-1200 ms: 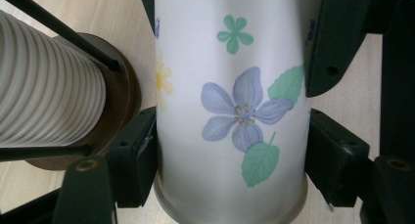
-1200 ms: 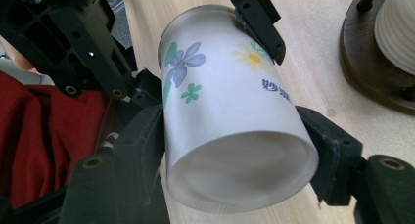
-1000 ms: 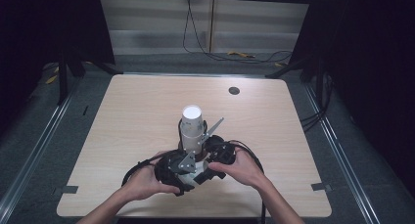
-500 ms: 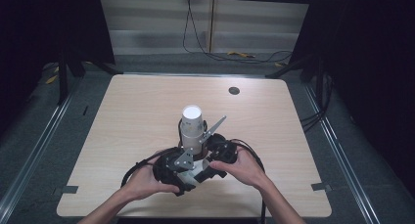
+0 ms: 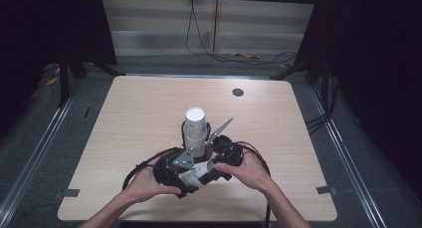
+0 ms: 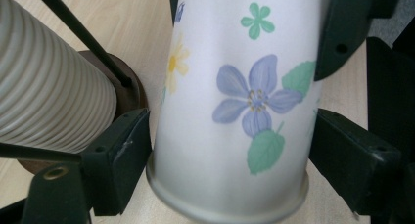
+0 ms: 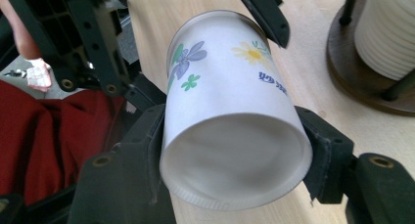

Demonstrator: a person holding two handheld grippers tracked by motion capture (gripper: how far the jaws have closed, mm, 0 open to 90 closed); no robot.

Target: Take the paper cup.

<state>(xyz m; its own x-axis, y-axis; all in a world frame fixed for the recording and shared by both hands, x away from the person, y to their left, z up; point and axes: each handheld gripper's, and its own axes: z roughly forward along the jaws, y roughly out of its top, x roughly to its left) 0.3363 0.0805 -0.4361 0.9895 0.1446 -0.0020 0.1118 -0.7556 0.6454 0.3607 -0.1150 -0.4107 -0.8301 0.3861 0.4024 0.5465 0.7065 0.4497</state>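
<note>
1. A flowered paper cup [image 7: 230,111] is held on its side just in front of the ribbed cup stack [image 5: 195,131], low over the table [image 5: 124,118]; both grippers are clamped on it.
2. The right gripper [image 7: 235,150] has its jaws closed on the wall near the base, having just finished closing; the left gripper [image 6: 227,165] has its jaws pressed against the wall near the rim.
3. The cup is judged light, thin and easily crushed; a gentle hold near the stiffer rolled rim is advised.
4. Small blue writing is printed beside the yellow flower; it cannot be read.
</note>
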